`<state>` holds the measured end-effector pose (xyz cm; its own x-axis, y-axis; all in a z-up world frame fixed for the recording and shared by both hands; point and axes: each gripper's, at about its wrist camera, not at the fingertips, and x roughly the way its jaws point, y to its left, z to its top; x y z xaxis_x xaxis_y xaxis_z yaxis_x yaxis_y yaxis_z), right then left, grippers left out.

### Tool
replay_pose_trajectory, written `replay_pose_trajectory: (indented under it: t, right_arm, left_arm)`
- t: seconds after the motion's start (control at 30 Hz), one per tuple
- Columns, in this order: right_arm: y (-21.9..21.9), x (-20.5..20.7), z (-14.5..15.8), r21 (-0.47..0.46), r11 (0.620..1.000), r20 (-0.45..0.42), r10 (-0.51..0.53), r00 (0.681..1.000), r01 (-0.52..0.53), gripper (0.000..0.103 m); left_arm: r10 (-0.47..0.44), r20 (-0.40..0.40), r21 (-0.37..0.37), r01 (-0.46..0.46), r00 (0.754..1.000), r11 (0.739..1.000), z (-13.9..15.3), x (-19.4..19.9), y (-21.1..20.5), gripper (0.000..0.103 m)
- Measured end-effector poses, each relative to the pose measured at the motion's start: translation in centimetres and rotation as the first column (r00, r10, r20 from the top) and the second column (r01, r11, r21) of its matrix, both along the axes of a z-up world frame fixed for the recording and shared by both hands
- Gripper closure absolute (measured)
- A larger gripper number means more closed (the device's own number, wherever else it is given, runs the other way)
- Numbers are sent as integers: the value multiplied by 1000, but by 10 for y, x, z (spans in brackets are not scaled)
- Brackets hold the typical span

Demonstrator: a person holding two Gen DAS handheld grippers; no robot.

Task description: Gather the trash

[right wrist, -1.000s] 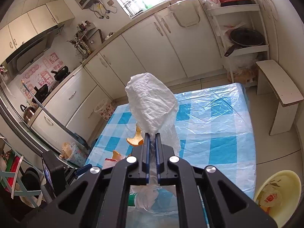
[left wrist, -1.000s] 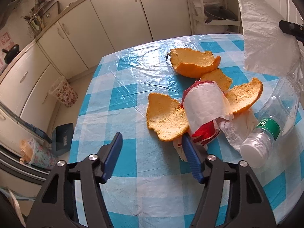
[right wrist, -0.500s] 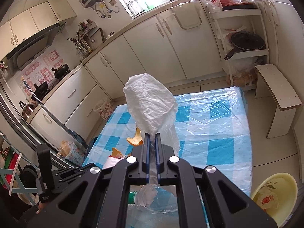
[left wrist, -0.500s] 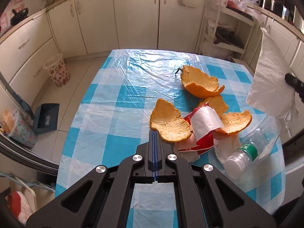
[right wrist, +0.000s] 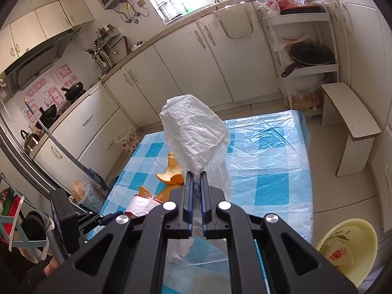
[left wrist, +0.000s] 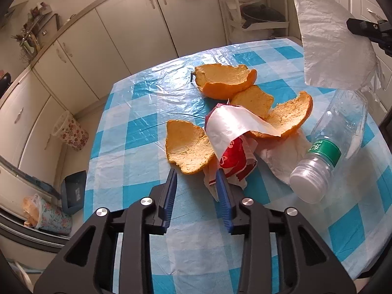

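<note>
Several orange peels lie on the blue-checked table [left wrist: 127, 132]; the nearest peel [left wrist: 188, 147] is beside a red and white wrapper [left wrist: 232, 144]. A clear plastic bottle [left wrist: 330, 147] with a green label lies on its side at the right, partly on a crumpled white paper [left wrist: 281, 159]. My left gripper [left wrist: 196, 178] hovers low in front of the nearest peel, its jaws opening. Its pads press on nothing, and its right finger overlaps the wrapper's edge. My right gripper [right wrist: 194, 176] is shut on a white plastic bag [right wrist: 196, 134], which is held up over the table's right side [left wrist: 328, 41].
On the floor stand a floral bin [left wrist: 71, 132], a dustpan [left wrist: 73, 191] and a flowered bag [left wrist: 46, 213] left of the table. Right of it are a yellow basin [right wrist: 348, 247] and a white stool [right wrist: 350, 120]. Cabinets line the far wall.
The left gripper was wide open a second ago, shut and drew back from the trash, and now stands partly open close to the nearest peel again. The right gripper and bag held still.
</note>
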<state>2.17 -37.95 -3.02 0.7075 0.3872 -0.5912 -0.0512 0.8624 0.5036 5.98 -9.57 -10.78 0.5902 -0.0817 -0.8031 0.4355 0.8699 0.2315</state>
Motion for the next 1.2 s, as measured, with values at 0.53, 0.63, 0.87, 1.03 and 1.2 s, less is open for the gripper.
replay_pose_trajectory:
  t: [0.53,0.63,0.87,1.03,1.2]
  right_arm:
    - [8,4,-2,0,1000,0,23,1000,-23,92]
    - [7,4,-1,-3,1000,0,26,1000,-26,92]
    - [7,0,5,-18,999,12,32,999,-31,92]
    - [7,-2,9,-29,999,22,40,999,-39,95]
    - [5,-4,12,-30,999,26,31,999,-30,95]
  left_arm:
    - [-31,-41,-19,30,999,999,-11,20,0,74]
    - [-28,-52,-18,27,998,999,-15,21,-4,95]
    - [67,-40,-81,-70,997,994,3,22,20,99]
    - [60,-126,-174,-82,990,981,13,17,41,99]
    - [41,-138,-198,-68,990,978,19,4,48,99]
